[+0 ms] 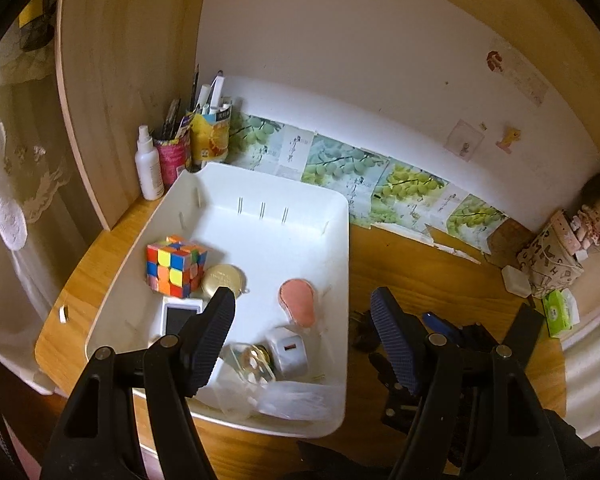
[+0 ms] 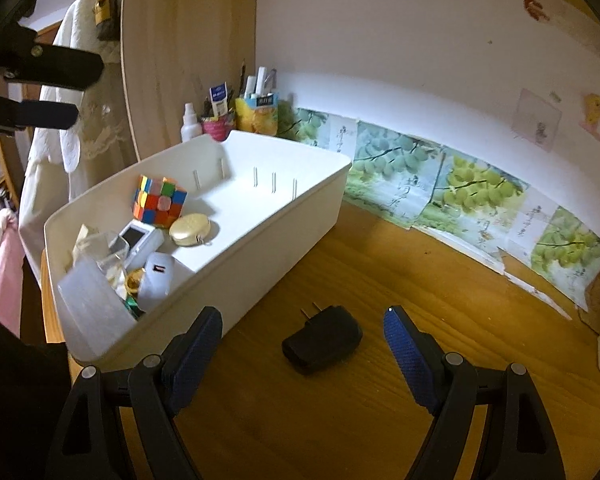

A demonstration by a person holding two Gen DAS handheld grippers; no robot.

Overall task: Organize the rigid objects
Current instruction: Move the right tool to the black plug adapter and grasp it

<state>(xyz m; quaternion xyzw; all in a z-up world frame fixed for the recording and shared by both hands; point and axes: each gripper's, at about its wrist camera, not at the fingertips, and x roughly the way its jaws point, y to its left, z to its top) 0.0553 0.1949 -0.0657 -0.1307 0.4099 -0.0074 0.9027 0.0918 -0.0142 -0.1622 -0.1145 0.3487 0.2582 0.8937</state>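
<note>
Fingers on my right gripper [image 2: 302, 344] are spread wide with nothing in them, and the black plastic plug adapter [image 2: 322, 339] lies flat on the wooden desk [image 2: 440, 300] dead between them, prongs pointing at the white plastic bin [image 2: 284, 224]. Left gripper [image 1: 302, 340], also wide and empty, hangs over that bin, so right's clearly nearer.

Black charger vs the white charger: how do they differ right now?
The black charger lies on the bare wooden desk, outside the white bin; the white charger is inside the bin among other items. Black shows its two prongs; white shows a USB port. The open right gripper frames the black one; nothing holds the white one. Both are compact plug adapters.
</note>
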